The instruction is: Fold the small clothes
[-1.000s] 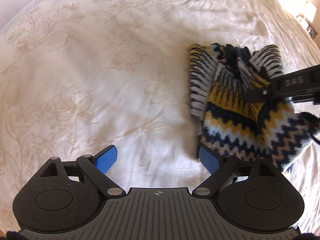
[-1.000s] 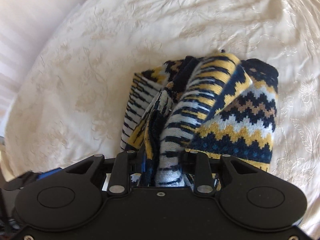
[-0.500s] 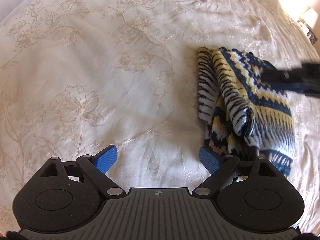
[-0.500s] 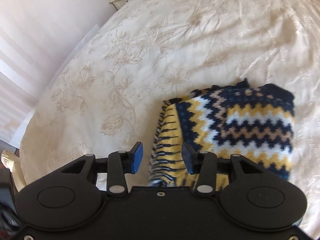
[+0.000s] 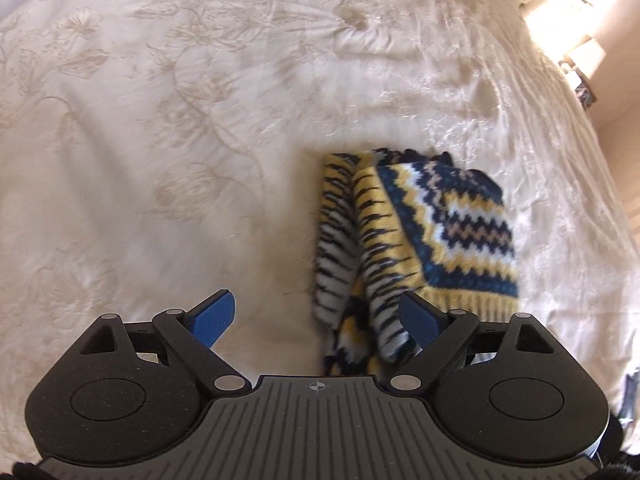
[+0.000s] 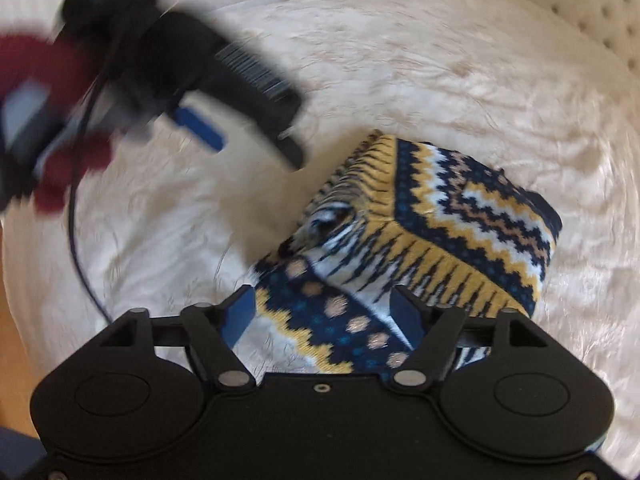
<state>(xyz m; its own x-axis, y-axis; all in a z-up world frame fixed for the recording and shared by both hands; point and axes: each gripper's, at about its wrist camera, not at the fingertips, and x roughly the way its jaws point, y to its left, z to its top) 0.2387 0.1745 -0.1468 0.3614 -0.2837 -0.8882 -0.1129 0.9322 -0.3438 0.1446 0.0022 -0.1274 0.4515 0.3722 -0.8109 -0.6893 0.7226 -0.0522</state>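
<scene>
Fold just laid: the knitted sweater (image 5: 424,240) lies doubled on the bedspread (image 5: 200,120), at about 2 o'clock from my left gripper (image 5: 316,320), with a flap of it trailing under my right gripper (image 6: 324,312). Right jaws have just been opening; they now stand wide, cloth between them but not pinched. Left jaws wide, holding nothing. As I judge it, the next move is to catch that loose flap and tuck it over square.

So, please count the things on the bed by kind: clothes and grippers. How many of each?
Knitted garment, folded, on the bedspread: 1
Grippers: 2, the left gripper and the right gripper, both open
Total: 3
</scene>
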